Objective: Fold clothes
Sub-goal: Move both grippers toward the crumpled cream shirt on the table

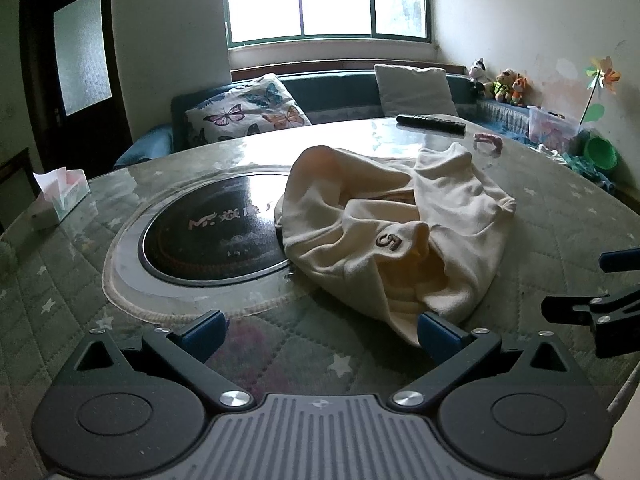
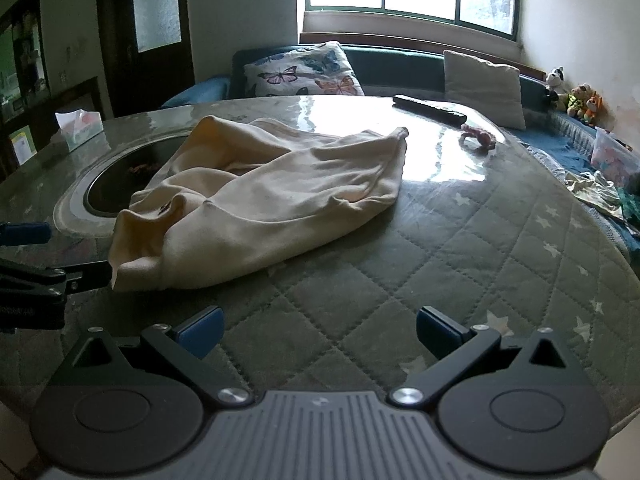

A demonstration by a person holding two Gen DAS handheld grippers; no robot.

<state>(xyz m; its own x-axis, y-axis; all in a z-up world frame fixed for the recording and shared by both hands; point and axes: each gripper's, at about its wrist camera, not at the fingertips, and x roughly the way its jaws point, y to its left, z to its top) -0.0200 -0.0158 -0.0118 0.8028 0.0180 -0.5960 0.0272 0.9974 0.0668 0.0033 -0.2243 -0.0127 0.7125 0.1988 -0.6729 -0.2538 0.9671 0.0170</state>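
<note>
Garment: a cream sweatshirt (image 1: 396,236) lies crumpled in a loose heap on the desk (image 1: 560,240); a brown embroidered "5" shows on a raised fold near its middle.
Landmark: a round black glass panel (image 1: 212,236) set in the desk; the garment's one edge overlaps the panel's rim, and the rest spreads away from the panel toward the right claw's side.
Desk surface: green quilted cover with pale stars under a shiny clear sheet.
Left claw (image 1: 320,338): both blue-padded fingers spread wide, nothing between them; it sits low over the desk, nearer the viewer than the panel, and its right pad is touching or just overlapping the garment's near hem.
Right claw (image 2: 318,334): fingers likewise spread apart and empty, over bare quilt on the far side of the garment from the panel, clear of the cloth.
Remote control (image 1: 431,123): dark, lying flat well beyond the panel, past the garment, near the desk's far edge.
Pink item (image 2: 478,136): small, beside the remote; too small to identify.
Tissue box (image 1: 60,196): at the desk edge on the panel's side opposite the garment.
Behind: a sofa with a butterfly cushion (image 1: 248,114) under a window.
</note>
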